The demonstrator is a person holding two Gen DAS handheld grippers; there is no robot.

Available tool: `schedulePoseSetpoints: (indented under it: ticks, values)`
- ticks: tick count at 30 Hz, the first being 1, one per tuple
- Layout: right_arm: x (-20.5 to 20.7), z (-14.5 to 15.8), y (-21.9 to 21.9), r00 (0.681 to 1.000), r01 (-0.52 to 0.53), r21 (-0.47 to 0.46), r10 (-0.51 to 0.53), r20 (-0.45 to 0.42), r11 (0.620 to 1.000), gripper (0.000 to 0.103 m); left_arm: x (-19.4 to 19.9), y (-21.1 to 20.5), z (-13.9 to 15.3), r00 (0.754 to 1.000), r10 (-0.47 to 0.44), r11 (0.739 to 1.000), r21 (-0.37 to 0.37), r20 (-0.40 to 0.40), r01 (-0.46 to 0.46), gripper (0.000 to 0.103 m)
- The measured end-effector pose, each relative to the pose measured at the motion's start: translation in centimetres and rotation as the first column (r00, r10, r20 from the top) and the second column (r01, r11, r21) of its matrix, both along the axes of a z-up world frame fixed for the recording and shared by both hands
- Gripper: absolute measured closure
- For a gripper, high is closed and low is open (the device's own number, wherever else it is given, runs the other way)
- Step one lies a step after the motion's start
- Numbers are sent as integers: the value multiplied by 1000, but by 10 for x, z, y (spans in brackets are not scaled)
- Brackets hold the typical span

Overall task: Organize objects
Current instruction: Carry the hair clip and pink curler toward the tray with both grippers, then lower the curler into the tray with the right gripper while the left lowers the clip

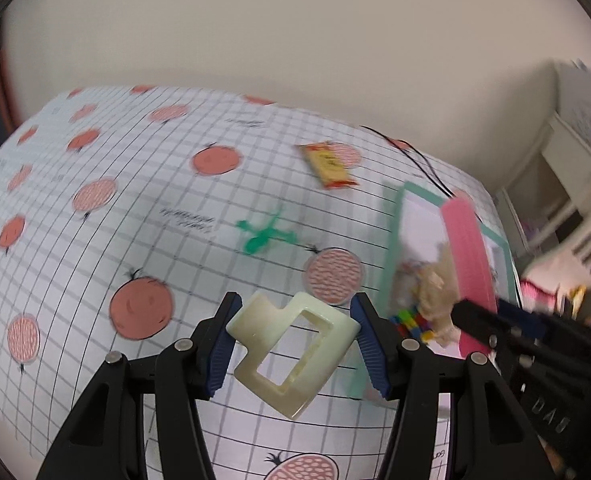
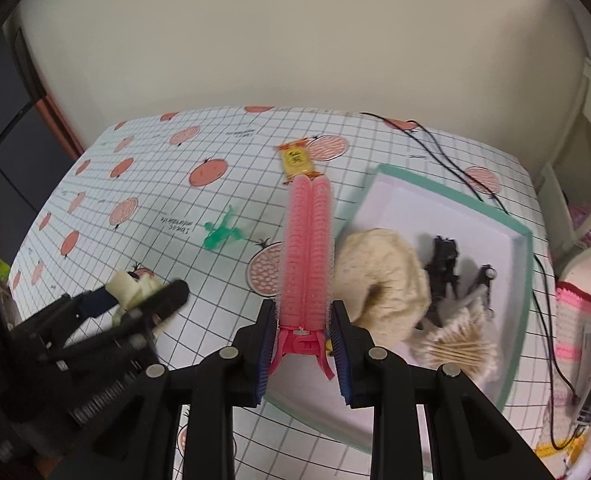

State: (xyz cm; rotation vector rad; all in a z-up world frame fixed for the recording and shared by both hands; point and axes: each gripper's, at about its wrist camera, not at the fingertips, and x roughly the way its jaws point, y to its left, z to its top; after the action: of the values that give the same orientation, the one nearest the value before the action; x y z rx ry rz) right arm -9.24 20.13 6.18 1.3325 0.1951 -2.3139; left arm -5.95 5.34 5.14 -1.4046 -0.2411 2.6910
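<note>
the tray (image 2: 391,178) sits on the right of the surface (image 2: 167,192), with a scrunchie (image 2: 379,268), cotton swabs (image 2: 461,346) and a dark clip (image 2: 443,264) in it. left of it lies a toy figure (image 2: 221,234), snack packet (image 2: 297,160) behind.

Both wrist cameras look forward and down over the gridded tablecloth (image 1: 143,208) toward the wall, close above it. The left view sits left of the green-rimmed tray (image 2: 523,240), the right one nearly over it; both share the tray.

Black cable (image 2: 447,156) trailing across grid-and-fruit tablecloth (image 2: 167,184), upper right; cream wall (image 2: 295,40) behind; pink-edged knitted cloth (image 2: 579,304) far right.
</note>
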Motion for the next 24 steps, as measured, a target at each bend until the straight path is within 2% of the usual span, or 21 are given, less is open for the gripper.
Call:
schedulePoseSetpoints:
  ticks: [7,10,17,24]
  values:
    - [-4,10,35,997,75,-21,-75,1,997,74,13,51,3,985,-165,981,-113,-45,159,45]
    - [-7,8,53,992,123,-19,-123,16,992,74,18,67,2,975,-218,970,-121,-46,211,45]
    - [-15,-8,86,973,219,25,-220,70,975,74,20,88,-5,966,-260,959,-126,-19,255,45]
    - [-20,-37,94,960,224,72,-232,158,972,74,20,104,-18,957,-290,943,-163,27,290,45]
